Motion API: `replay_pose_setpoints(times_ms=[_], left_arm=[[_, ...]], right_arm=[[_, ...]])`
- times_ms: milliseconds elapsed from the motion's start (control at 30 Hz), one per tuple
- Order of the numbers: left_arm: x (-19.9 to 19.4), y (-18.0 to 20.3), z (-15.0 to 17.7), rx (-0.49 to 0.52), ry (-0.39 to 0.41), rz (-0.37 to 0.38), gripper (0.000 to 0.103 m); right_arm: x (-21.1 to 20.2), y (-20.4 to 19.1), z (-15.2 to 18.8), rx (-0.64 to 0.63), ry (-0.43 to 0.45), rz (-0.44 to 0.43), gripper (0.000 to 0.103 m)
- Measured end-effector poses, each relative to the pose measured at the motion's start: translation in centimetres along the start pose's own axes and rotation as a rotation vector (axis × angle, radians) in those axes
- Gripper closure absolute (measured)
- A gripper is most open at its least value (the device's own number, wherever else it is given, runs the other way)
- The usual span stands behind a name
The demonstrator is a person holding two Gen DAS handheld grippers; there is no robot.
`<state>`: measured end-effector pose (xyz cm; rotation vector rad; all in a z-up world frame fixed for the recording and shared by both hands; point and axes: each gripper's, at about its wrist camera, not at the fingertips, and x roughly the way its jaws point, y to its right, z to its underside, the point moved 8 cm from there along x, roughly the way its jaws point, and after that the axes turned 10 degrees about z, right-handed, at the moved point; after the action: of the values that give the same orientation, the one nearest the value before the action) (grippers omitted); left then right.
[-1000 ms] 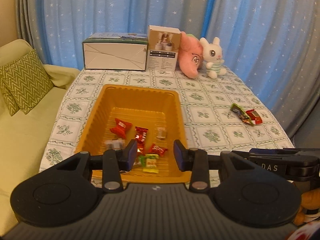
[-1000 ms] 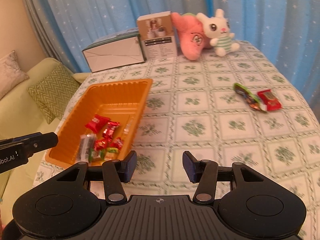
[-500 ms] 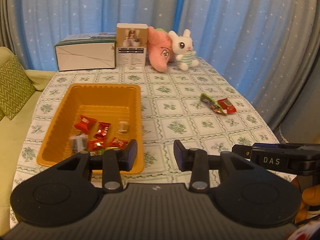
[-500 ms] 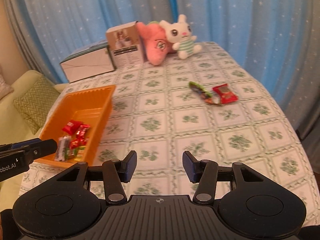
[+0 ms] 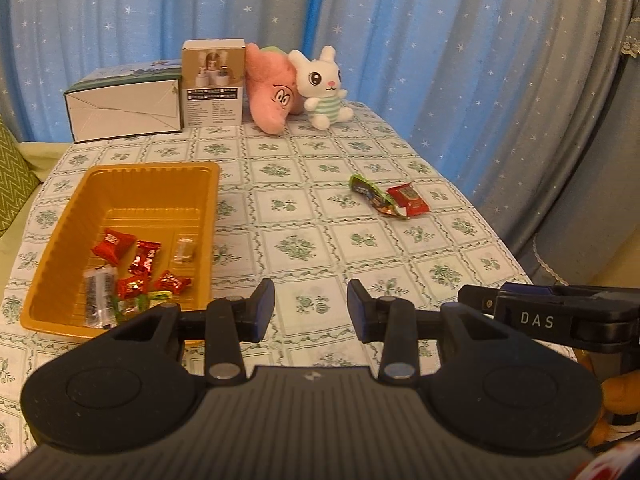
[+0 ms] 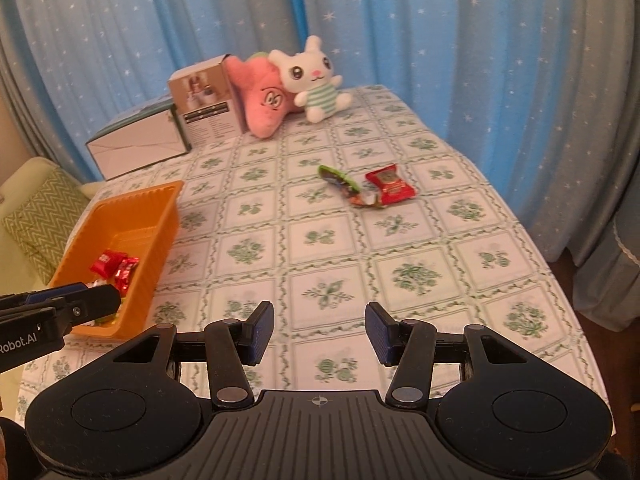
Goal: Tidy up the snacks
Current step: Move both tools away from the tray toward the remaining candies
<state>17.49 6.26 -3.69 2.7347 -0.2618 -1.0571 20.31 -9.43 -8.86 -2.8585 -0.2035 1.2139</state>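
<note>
An orange tray [image 5: 200, 216] on the table's left holds several wrapped snacks, mostly red [image 5: 112, 242]; it also shows in the right wrist view [image 6: 160, 240]. A green wrapper [image 5: 370, 194] and a red packet [image 5: 408, 199] lie together on the tablecloth at the right, also in the right wrist view: green wrapper [image 6: 340, 182], red packet [image 6: 390, 190]. My left gripper [image 5: 310, 312] is open and empty over the tablecloth beside the tray's near right corner. My right gripper [image 6: 318, 332] is open and empty over the cloth, well short of the two loose snacks.
Two boxes [image 5: 124, 106] [image 5: 212, 84], a pink plush [image 5: 274, 96] and a white rabbit plush [image 5: 324, 84] stand along the far edge. Blue starred curtains hang behind. A green sofa with a cushion [image 6: 40, 216] is at the left. The table's right edge drops off.
Both grippers have swung to the right, away from the tray and toward the two loose snacks. Both stay open and empty. The snacks have not moved.
</note>
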Motion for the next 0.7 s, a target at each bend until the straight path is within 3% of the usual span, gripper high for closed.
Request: replay_pose_setpoints(times_ms=[700], left_arm=[[3.2, 4.0, -1.0, 0.039, -0.028, 0.048, 0.068]], right_arm=[[0.3, 5.3, -1.4, 0.058, 0.03, 0.068, 0.052]])
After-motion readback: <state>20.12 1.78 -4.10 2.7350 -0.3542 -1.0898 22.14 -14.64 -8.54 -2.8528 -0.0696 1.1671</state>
